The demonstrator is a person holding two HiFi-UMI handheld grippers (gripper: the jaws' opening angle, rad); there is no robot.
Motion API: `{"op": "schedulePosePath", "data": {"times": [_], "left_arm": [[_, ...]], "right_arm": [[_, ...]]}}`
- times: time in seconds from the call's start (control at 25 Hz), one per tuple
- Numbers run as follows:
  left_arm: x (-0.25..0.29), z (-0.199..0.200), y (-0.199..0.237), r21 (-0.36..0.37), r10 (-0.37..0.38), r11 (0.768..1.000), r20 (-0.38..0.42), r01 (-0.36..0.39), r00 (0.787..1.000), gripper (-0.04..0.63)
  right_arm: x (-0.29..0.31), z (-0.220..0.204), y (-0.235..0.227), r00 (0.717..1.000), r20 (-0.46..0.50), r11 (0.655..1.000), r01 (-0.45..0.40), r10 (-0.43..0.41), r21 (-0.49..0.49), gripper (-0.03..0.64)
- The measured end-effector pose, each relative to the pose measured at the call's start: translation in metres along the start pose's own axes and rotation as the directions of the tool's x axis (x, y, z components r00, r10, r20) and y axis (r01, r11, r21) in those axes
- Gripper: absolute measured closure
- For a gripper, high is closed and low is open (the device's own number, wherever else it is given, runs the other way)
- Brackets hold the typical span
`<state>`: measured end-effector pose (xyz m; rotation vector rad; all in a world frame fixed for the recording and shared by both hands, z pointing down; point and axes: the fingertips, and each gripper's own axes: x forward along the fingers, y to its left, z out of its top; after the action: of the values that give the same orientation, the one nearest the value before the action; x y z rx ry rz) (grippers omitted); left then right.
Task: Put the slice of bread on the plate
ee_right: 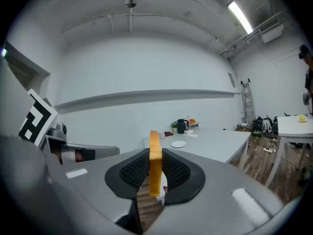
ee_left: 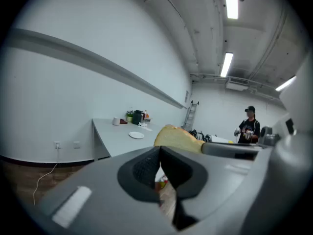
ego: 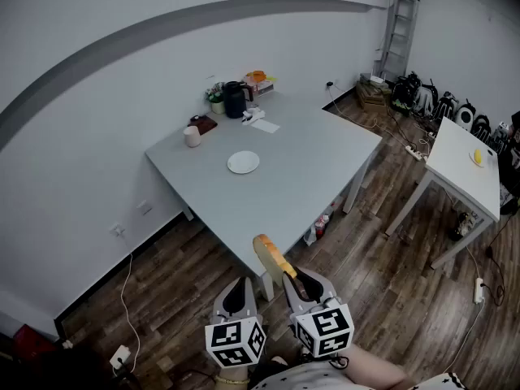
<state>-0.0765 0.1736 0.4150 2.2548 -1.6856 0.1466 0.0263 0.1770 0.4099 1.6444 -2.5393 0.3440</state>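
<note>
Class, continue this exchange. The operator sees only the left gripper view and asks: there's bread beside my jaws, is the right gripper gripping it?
Observer: Yes; its own view shows the slice of bread on edge, pinched by the jaws of the right gripper.
Operator: Is the plate bare?
Observer: The head view shows the plate empty.
Operator: Are we over the table?
Observer: No; the left gripper and the right hang over wood floor, off the near corner of the table.

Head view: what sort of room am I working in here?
Likely a lab or workshop, not a kitchen: a plain grey table, a leaning ladder, and gear with trailing cables.
</note>
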Motion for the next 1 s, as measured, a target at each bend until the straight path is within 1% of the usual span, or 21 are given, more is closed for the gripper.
{"op": "schedulePosePath", "data": {"times": [0.2,0.32,0.56,0.76,1.0], "left_arm": [[-0.004,-0.008,0.014,-0.015,-0.007,1.000,-0.009,0.007,1.000,0.588],[-0.001,-0.008,0.024,-0.019,-0.014,1.000,-0.014,0.014,1.000,0.588],[0.017,-0.010,0.033,-0.032,-0.022,0.999,-0.028,0.021,0.999,0.588],[0.048,-0.008,0.038,-0.026,-0.025,0.999,-0.035,0.024,0.999,0.588],[0.119,0.012,0.058,-0.036,0.000,0.999,-0.043,-0.001,0.999,0.588]], "right_arm": [[0.002,-0.005,0.014,1.000,0.008,1.000,-0.006,0.006,0.000,0.538],[0.009,-0.007,0.018,1.000,0.004,1.000,0.004,-0.004,0.011,0.538],[0.028,-0.010,0.009,1.000,-0.025,1.000,0.019,-0.018,0.023,0.538],[0.060,-0.011,-0.007,0.999,-0.030,0.999,0.019,-0.018,0.031,0.538],[0.135,0.009,-0.039,0.999,-0.032,1.000,-0.004,0.005,0.025,0.538]]}}
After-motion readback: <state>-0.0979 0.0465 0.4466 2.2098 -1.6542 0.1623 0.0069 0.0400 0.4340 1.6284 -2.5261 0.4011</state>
